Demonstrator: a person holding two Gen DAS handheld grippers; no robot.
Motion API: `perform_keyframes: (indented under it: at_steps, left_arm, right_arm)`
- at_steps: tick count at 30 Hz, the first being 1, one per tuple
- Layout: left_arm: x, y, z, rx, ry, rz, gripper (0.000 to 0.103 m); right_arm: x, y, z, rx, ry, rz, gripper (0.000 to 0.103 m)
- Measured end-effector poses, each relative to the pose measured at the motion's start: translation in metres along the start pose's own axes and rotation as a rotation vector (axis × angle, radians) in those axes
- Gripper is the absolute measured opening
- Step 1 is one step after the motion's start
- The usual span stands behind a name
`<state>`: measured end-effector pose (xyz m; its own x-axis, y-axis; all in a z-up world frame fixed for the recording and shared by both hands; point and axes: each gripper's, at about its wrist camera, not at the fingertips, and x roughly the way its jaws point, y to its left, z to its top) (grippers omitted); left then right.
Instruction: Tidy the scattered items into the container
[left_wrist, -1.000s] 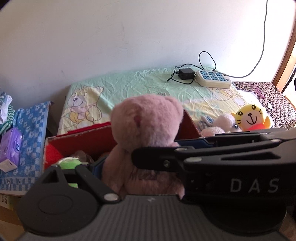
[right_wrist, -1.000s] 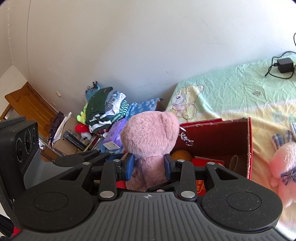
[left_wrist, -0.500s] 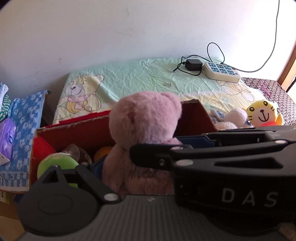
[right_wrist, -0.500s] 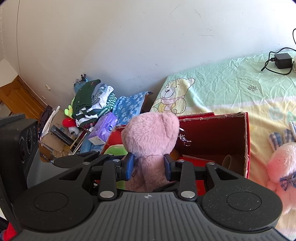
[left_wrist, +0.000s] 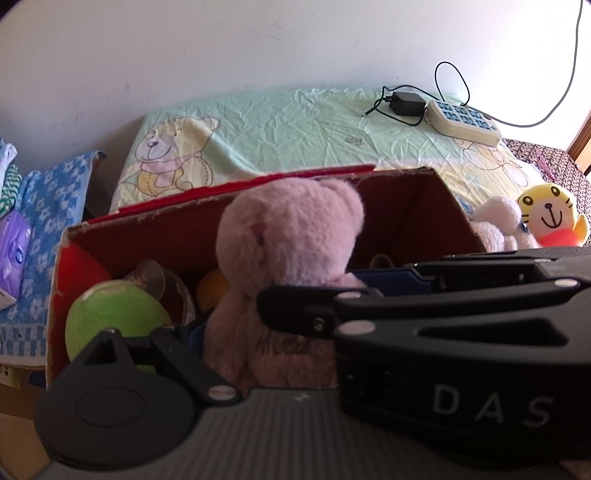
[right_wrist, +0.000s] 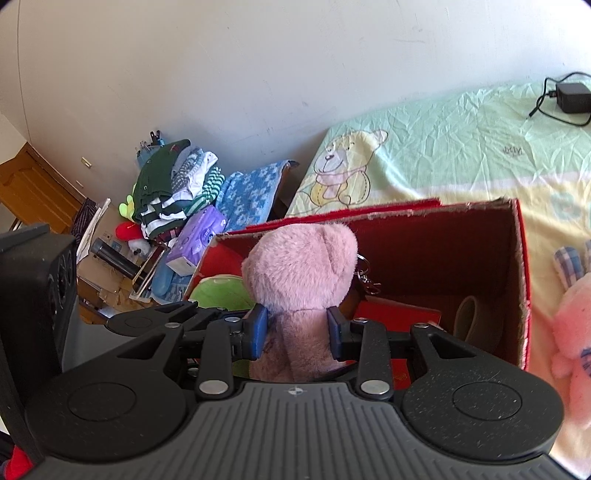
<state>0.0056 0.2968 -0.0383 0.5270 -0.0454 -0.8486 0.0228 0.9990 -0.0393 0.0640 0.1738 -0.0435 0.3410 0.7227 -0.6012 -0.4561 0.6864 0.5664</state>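
Note:
A pink teddy bear (left_wrist: 288, 240) hangs upright over the open red cardboard box (left_wrist: 436, 199), its lower body below the rim. My right gripper (right_wrist: 295, 326) is shut on the pink teddy bear (right_wrist: 299, 266) just under the head, blue pads pressed into both sides. My left gripper (left_wrist: 291, 306) grips the bear's body from the side. One blue pad (left_wrist: 195, 332) touches its flank; the other is partly hidden behind the right gripper's black frame. Inside the box (right_wrist: 517, 258) lie a green round toy (left_wrist: 114, 314), an orange ball (left_wrist: 212, 288) and a tape roll (right_wrist: 469, 317).
The box stands on a bed with a green and yellow bear-print sheet (left_wrist: 295, 125). To its right lie a yellow tiger plush (left_wrist: 550, 218), a whitish plush (left_wrist: 498, 221) and a pink plush (right_wrist: 572, 332). A power strip (left_wrist: 465, 122) sits at the back, a clothes pile (right_wrist: 173, 192) on the left.
Both grippers have sunk with the bear toward the box. The box now looms larger and the bear's body sits lower against its opening. Both grips are unchanged.

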Motion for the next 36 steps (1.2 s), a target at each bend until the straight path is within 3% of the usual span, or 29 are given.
perform_keyframes:
  at_steps: [8,27,36]
  left_arm:
    - [0.01,0.007,-0.005,-0.011,0.033,0.026,0.089]
    - [0.015,0.01,-0.011,0.02,0.018,0.076,0.089]
    - [0.017,0.007,-0.01,0.035,0.013,0.116,0.085]
  right_arm:
    - [0.015,0.002,-0.004,0.018,0.039,0.0,0.036]
    - [0.034,0.001,-0.006,0.054,0.086,-0.022,0.036]
    - [0.037,-0.003,-0.006,0.077,0.104,-0.039,0.037]
